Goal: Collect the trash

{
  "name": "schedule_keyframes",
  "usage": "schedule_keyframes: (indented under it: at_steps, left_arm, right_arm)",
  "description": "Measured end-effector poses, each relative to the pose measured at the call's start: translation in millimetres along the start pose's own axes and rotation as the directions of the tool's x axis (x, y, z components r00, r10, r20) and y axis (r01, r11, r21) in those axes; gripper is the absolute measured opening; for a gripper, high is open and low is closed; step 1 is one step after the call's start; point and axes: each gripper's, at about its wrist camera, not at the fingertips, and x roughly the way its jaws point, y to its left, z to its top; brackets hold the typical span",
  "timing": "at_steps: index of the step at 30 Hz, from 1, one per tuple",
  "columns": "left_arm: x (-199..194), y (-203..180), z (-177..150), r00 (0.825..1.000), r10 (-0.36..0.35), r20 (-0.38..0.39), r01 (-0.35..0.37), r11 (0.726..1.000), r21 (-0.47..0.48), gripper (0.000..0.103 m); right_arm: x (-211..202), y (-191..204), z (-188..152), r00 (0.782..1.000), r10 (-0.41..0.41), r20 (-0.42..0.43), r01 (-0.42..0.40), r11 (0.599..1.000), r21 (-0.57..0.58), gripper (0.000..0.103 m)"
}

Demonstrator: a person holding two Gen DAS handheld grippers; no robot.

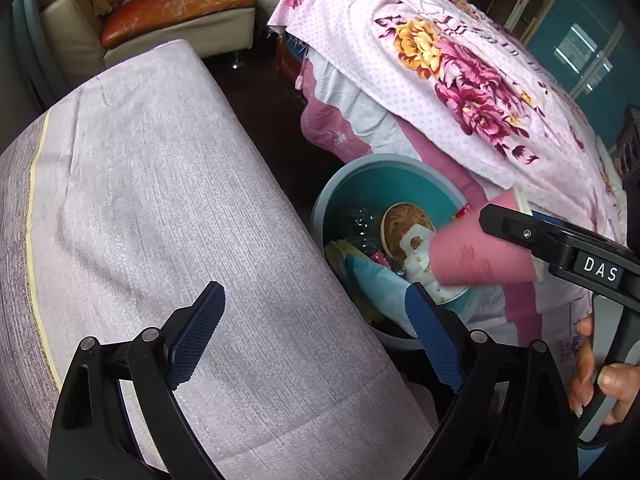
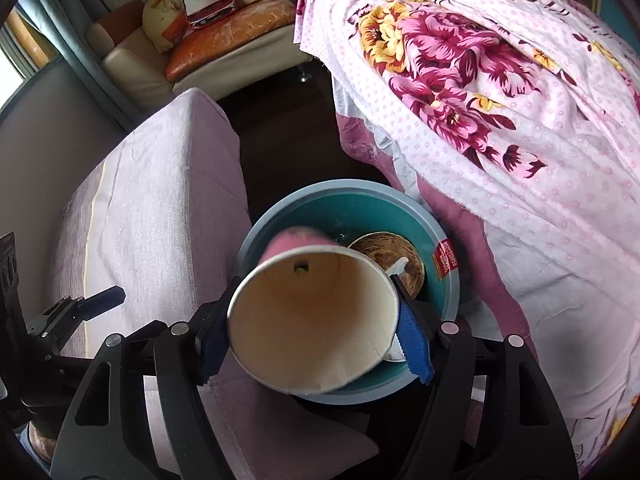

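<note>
A pink paper cup (image 2: pixel 312 312) lies on its side between the blue pads of my right gripper (image 2: pixel 312 304), its open mouth facing the camera, and both pads touch its rim. The cup hangs over a round bin (image 2: pixel 320 186) with a grey rim and teal inside. In the left wrist view the same cup (image 1: pixel 476 256) sticks out over the bin (image 1: pixel 372 160), held from the right by the black right gripper (image 1: pixel 560 240). My left gripper (image 1: pixel 312 292) stands open and empty above a lilac cloth-covered surface (image 1: pixel 160 200), just left of the bin.
The bin holds a brown round shell (image 2: pixel 384 252), a white plastic piece (image 1: pixel 416 240) and a light blue bag (image 1: pixel 380 280). A floral pink bedspread (image 2: pixel 500 100) hangs close on the right. A cream sofa with orange cushions (image 2: pixel 224 28) stands at the back. A hand (image 1: pixel 600 380) grips the right handle.
</note>
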Motion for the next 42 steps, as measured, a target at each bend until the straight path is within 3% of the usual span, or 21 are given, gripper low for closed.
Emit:
schedule_keyframes:
  at_steps: [14,25,33,39,42]
  left_arm:
    - [1,12,-3,1.0,-0.024,-0.007,0.023,0.999,-0.028,0.092]
    - [-2,18,-7,1.0,-0.029,-0.005,0.029,0.999,-0.042,0.092]
    - [-19,22,-13,1.0,-0.001,0.026,0.002,0.999,-0.045,0.092]
    - [-39,22,-22,0.998,0.03,0.051,-0.028,0.999,-0.03,0.092]
    - [-49,24,-27,0.997,0.049,0.062,-0.047,0.998,-0.029,0.099]
  right_arm:
    - [4,8,4,0.999,-0.032,-0.012,0.032,0.999,-0.004,0.072]
    - [2,17,2,0.999,-0.02,-0.046,0.019,1.0,-0.023,0.082]
    - [-13,33,-10,1.0,-0.008,-0.01,0.007,0.998,-0.06,0.096]
    - [-31,45,-18,0.999,-0.021,0.025,0.023,0.996,-0.083,0.096]
    - [-41,50,-24,0.999,-0.031,0.044,0.035,0.995,-0.094,0.096]
